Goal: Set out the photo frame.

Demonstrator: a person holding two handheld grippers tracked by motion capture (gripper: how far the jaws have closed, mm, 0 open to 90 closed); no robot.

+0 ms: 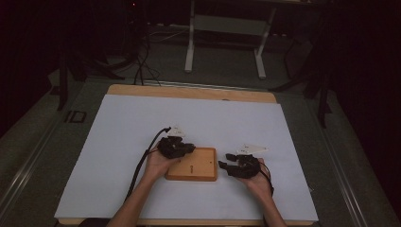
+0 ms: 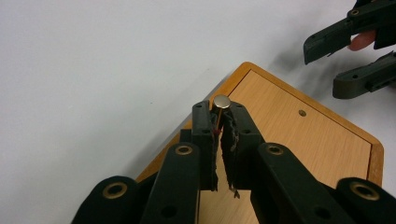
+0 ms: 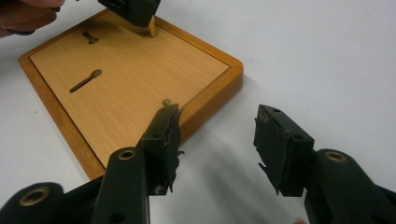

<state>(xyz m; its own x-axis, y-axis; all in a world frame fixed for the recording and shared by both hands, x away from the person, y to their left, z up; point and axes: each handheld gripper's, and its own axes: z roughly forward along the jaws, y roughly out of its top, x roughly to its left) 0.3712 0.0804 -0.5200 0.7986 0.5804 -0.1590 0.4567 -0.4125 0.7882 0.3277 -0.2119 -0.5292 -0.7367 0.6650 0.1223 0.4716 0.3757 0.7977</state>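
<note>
A flat wooden board [image 1: 191, 164] with a raised rim lies on the white sheet, near the table's front. Its face [image 3: 130, 79] has two keyhole slots [image 3: 86, 80] and a small hole [image 2: 302, 112]. My left gripper [image 1: 189, 148] is over the board's far left corner, shut on a thin brass pin [image 2: 221, 101] with a round flat head. The pin [image 3: 152, 27] stands upright on the board in the right gripper view. My right gripper [image 1: 223, 163] hangs open just off the board's right edge, nothing between its jaws [image 3: 217, 123]. It is also seen open at the upper right of the left gripper view [image 2: 322, 65].
The white sheet [image 1: 142, 123] covers most of the wooden table [image 1: 189, 91]. Beyond the table's far edge stand a white desk frame [image 1: 190, 42] and dark cables [image 1: 142, 66] on the floor. A cable [image 1: 139, 165] trails from the left gripper toward the front.
</note>
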